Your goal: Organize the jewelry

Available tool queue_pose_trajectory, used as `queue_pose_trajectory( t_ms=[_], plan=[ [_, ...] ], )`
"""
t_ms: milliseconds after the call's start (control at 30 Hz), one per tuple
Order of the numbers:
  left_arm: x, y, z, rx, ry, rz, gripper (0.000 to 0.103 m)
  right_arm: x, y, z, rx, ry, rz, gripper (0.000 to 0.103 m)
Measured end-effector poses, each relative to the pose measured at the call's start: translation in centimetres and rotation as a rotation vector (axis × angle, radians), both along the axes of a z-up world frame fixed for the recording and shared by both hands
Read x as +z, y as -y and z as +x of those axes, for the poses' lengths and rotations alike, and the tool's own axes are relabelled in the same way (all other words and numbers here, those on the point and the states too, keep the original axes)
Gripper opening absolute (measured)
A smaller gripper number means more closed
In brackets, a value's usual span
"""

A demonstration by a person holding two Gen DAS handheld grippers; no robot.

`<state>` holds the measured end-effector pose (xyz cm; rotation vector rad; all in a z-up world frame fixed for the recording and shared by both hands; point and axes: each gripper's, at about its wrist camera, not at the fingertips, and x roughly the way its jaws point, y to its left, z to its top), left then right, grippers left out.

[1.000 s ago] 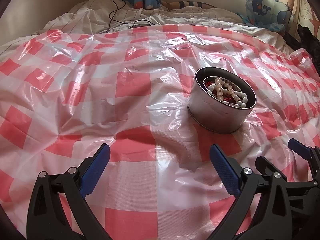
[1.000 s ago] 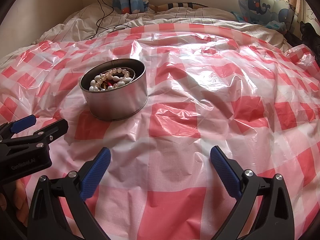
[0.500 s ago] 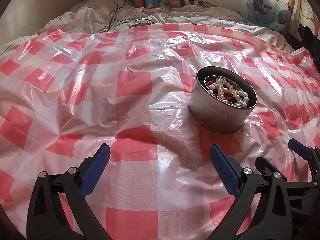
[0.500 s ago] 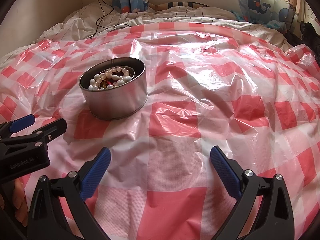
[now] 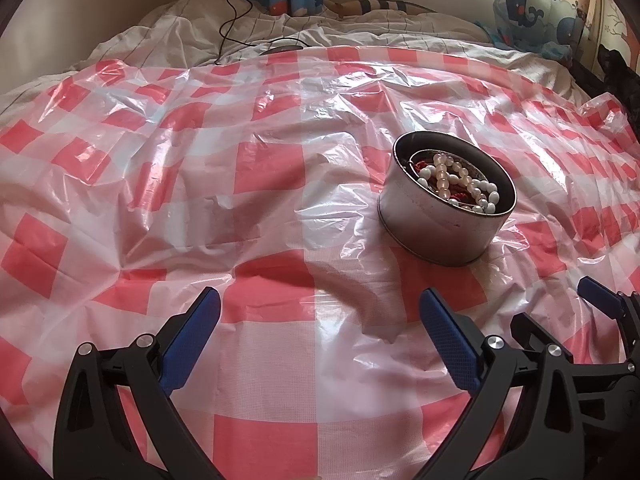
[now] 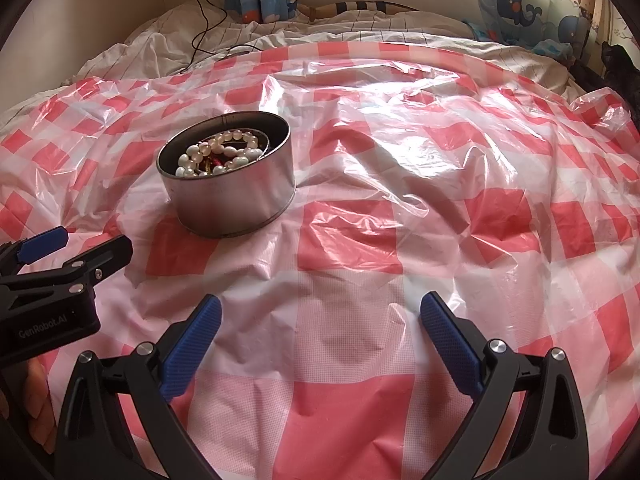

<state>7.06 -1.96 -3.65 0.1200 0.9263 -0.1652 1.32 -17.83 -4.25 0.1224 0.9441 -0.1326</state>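
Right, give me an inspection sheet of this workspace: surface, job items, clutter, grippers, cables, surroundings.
Surface: crinkled red-and-white checked plastic sheet spread over a bed.
Job's things: round metal tin, open, no lid seen, upright on the sheet; pearl-like bead strands and something red lie inside.
Clutter: nothing seen on the sheet besides the tin.
Grippers: left gripper open, empty, short of the tin; right gripper open, empty, the tin ahead to its left.
Cables: a thin black cable runs from the wall onto the striped bedding beyond the sheet.
Surroundings: whale-print curtains, pale wall, dark object at the far right edge, unclear.
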Motion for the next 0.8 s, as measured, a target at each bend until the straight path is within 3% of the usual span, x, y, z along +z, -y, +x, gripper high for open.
queue_pose_trajectory(
  t_ms=[267, 800],
  plan=[
    [0.04, 0.21, -0.03, 0.005, 0.002, 0.04, 0.095, -0.08, 0.04, -0.06, 0.001, -0.005, -0.002, 0.096],
    [0.09, 0.3, 0.02, 0.005, 0.0, 0.039, 0.095, -0.06, -0.02, 0.12, 0.002, -0.007, -0.002, 0.096]
  ],
)
